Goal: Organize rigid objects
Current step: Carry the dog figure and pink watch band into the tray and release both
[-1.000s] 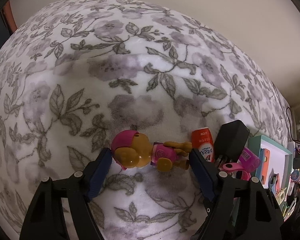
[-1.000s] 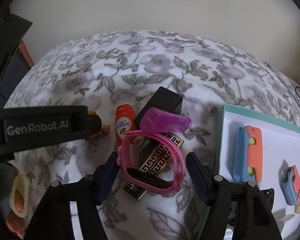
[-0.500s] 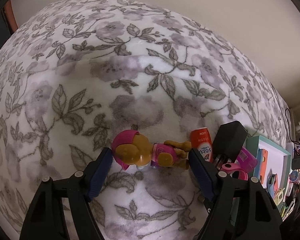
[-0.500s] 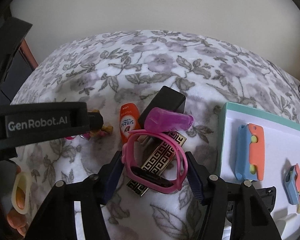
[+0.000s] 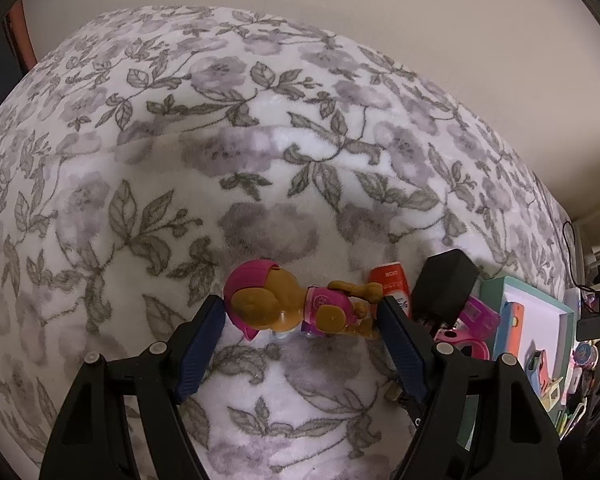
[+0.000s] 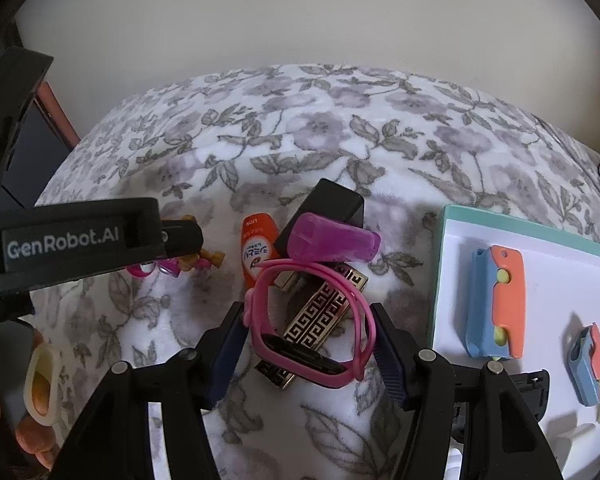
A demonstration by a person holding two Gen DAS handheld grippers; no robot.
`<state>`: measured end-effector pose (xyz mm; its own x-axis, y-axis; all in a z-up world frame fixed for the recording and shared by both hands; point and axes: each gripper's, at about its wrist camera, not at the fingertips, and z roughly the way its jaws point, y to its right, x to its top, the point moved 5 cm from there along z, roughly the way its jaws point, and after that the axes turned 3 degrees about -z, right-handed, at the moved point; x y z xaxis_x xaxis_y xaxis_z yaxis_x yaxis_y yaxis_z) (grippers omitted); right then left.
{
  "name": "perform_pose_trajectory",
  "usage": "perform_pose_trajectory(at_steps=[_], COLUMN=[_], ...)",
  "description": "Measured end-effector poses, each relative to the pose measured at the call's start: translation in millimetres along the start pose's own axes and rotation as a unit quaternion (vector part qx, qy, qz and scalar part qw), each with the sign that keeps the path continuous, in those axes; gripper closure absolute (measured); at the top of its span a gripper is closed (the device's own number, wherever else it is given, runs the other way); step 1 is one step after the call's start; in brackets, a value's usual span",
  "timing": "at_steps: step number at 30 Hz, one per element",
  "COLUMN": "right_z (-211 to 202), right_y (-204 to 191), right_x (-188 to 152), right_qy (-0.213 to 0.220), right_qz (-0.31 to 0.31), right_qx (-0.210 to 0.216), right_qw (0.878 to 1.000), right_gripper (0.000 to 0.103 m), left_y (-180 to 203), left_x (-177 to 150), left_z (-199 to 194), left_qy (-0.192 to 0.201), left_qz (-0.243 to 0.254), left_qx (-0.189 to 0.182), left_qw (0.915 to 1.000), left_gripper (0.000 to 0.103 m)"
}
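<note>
Toy puppy figure (image 5: 296, 308) in a pink cap is lying on its side on the floral blanket (image 5: 220, 152), between the parted jaws of the left gripper (image 5: 302, 320), whose pads are not pressing on it. Further right, the right gripper (image 6: 308, 330) has just been closing its jaws around the pink wristwatch (image 6: 312, 320), which is lying over a gold-patterned black case (image 6: 320, 312); both pads are now touching its strap. At the far right, a teal-rimmed white tray (image 6: 548, 264) is holding a blue-and-orange toy (image 6: 500, 304).

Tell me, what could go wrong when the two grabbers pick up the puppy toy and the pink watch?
1. The pink watch lies on a gold patterned bar; the right gripper, whose jaws have just been closing around the strap, might drag the bar along.
2. The puppy toy is rounded, so it could slip from the left gripper, whose jaws sit open around it.
</note>
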<state>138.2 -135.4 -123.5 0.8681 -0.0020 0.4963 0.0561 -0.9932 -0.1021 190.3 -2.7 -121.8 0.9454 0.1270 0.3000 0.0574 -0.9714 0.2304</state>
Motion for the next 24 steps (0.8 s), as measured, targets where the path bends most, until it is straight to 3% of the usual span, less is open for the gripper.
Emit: perform_pose_trajectory(at_steps=[14, 24], right_z=[-38.2, -70.9], right_y=[9.5, 25.8], right_x=[5.3, -0.9], right_qy=[0.033, 0.052], right_qz=[0.010, 0.023], right_qx=[0.002, -0.004], right_qw=[0.999, 0.998], right_gripper=[0.040, 0.040], left_y=[16.5, 40.5], left_x=[7.2, -8.5], left_z=[-47.5, -80.3], left_qy=[0.056, 0.089], left_qz=[0.007, 0.039], left_qx=[-0.017, -0.017], left_qw=[0.9983, 0.9951], left_gripper=[0.024, 0.024])
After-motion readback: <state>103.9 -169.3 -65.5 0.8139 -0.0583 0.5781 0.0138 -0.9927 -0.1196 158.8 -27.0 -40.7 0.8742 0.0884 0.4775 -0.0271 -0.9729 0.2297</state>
